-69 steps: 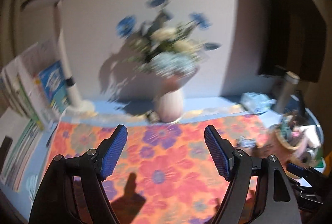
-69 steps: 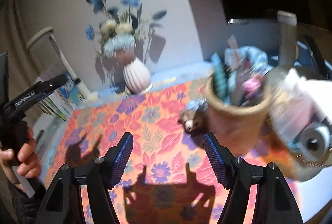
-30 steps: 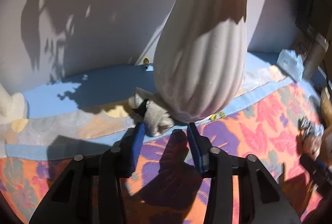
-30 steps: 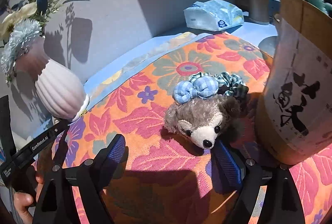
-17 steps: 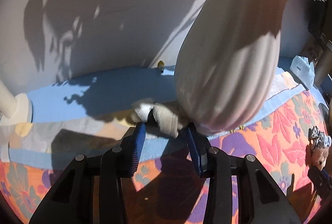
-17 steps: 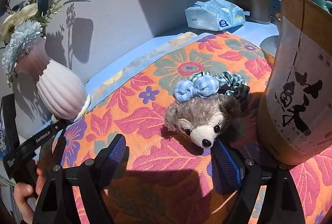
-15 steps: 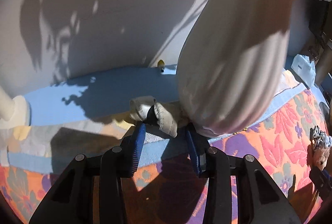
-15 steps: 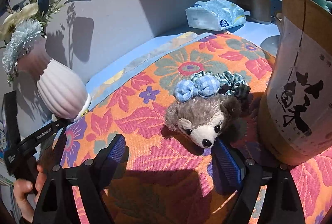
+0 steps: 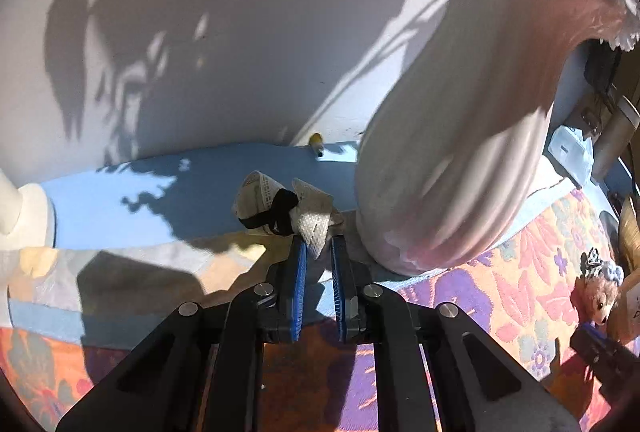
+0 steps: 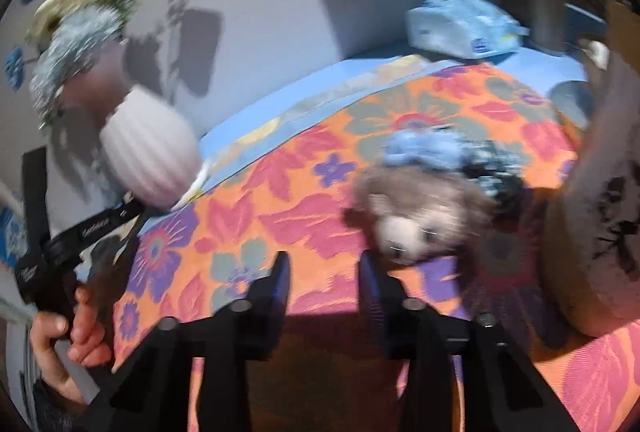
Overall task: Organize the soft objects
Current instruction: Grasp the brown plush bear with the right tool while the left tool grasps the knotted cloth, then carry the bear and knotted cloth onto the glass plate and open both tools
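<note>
one lace bow (image 9: pixel 286 210) seemingly pinched in left hand-held gripper (image 9: pixel 318 256).

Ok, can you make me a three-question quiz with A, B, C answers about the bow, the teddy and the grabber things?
1. Where is the white bow?
A. Just left of the white vase
B. Inside the brown paper tub
C. On top of the tissue pack

2. What colour is the bow on the teddy's head?
A. Red
B. Light blue
C. Yellow

3. What is the left gripper doing?
A. Wide open with nothing in it
B. Pinching the vase
C. Closed on a corner of the white bow

Answers:
1 A: in the left wrist view the bow sits right beside the vase's base.
2 B: in the right wrist view a light blue checked bow tops the teddy, though that picture is blurry.
3 C: its blue fingers are nearly together with the bow's white fabric between them.
</note>
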Demonstrator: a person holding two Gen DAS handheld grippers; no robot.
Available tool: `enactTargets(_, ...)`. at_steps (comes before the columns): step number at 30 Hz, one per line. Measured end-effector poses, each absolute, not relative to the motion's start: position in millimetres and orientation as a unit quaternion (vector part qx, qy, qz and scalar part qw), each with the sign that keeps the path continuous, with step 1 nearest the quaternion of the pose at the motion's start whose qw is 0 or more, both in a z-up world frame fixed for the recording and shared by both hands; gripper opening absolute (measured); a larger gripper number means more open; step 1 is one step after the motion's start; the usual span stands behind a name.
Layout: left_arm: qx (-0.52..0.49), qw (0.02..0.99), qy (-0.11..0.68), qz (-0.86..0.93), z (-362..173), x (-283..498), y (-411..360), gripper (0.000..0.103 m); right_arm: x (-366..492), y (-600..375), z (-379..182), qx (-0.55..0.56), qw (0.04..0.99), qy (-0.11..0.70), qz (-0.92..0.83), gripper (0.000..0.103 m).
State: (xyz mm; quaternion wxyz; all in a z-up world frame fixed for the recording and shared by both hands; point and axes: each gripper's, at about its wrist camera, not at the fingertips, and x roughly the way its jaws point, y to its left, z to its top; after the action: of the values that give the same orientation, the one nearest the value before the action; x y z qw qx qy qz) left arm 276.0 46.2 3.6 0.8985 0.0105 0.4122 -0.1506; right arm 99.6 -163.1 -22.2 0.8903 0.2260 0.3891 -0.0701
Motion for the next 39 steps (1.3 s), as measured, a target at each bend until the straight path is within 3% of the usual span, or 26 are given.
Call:
enactTargets(10, -0.011, 0.907, 0.397, -0.144, 15.4, 237.2, 65.1, 0.009, 95.0, -123.5, -20.1, 0.156, 0.898, 0.412, -0.023, 0.028)
enactTargets(11, -0.013, 0.906, 0.396, -0.145, 12.2, 243.5, 69.2, 0.009, 91.7, -124.4, -18.5, 0.151, 0.899, 0.408, -0.044, 0.031)
enactTargets(13, -0.011, 0.908, 0.394, -0.144, 13.0, 232.6, 71.9, 0.009, 85.5, -130.4, -14.3, 0.148, 0.903, 0.394, -0.09, 0.07)
enactTargets(14, -0.011, 0.908, 0.393, -0.144, 13.5, 228.1, 73.3, 0.009, 81.2, -136.3, -10.2, 0.152, 0.904, 0.382, -0.118, 0.078)
enactTargets(15, -0.012, 0.908, 0.392, -0.145, 12.7, 222.6, 73.5, 0.009, 77.7, -141.5, -6.0, 0.155, 0.907, 0.369, -0.135, 0.083)
enactTargets(18, -0.019, 0.909, 0.39, -0.146, 12.2, 213.4, 76.0, 0.009, 71.3, -144.0, 11.4, 0.126, 0.919, 0.326, -0.185, 0.084)
enactTargets(21, -0.025, 0.909, 0.389, -0.147, 10.5, 209.4, 76.3, 0.009, 81.8, -148.2, 22.1, 0.107, 0.916, 0.318, -0.219, 0.092)
enactTargets(29, -0.03, 0.91, 0.382, -0.157, 12.5, 197.9, 75.0, 0.009, 132.9, -164.6, -6.8, 0.13, 0.877, 0.394, -0.241, 0.092)
enactTargets(32, -0.026, 0.91, 0.382, -0.161, 12.4, 196.2, 71.2, 0.009, 137.8, -175.7, -26.0, 0.169, 0.856, 0.432, -0.227, 0.085)
enactTargets(34, -0.017, 0.911, 0.379, -0.163, 12.5, 194.4, 66.6, 0.009, 134.0, -177.9, -20.6, 0.177, 0.867, 0.411, -0.217, 0.057)
enactTargets(36, -0.012, 0.911, 0.375, -0.17, 13.7, 190.9, 62.3, 0.009, 131.9, -178.6, -20.4, 0.176, 0.871, 0.408, -0.209, 0.046)
enactTargets(39, -0.018, 0.91, 0.373, -0.178, 13.8, 180.5, 58.2, 0.009, 120.5, -180.4, -17.8, 0.2, 0.885, 0.389, -0.158, 0.042)
